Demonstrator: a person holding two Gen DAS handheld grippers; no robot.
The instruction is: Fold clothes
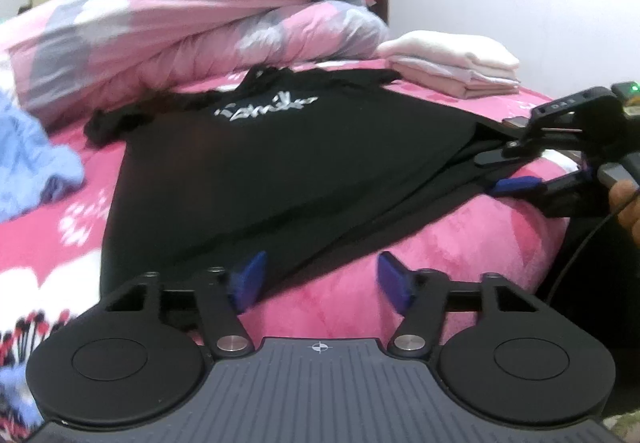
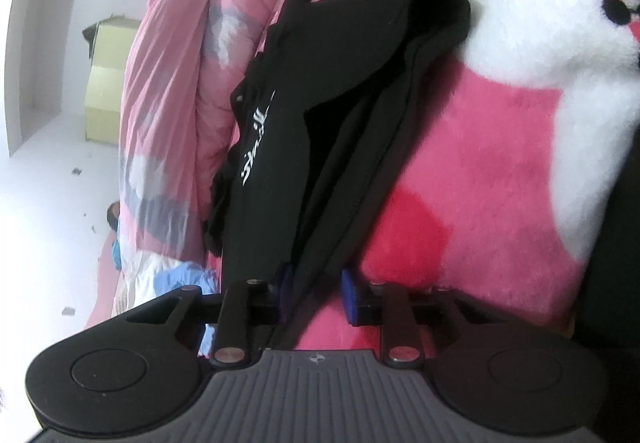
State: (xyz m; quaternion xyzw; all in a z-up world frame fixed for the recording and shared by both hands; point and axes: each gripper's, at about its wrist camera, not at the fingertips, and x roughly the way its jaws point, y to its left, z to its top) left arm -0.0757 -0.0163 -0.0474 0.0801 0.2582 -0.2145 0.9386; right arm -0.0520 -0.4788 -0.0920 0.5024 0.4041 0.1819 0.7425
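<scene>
Shirt (image 1: 280,163) is lying ahead of both grippers, long axis running away, collar far. Right gripper (image 2: 316,295) is pinching its near hem corner (risk: thin fabric slipping out). Left gripper (image 1: 320,279) is standing half-open around the hem, gripping nothing.

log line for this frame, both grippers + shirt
stage: hem pickup | left gripper: open, hem between pads | right gripper: shut on black T-shirt hem | surface: pink blanket
</scene>
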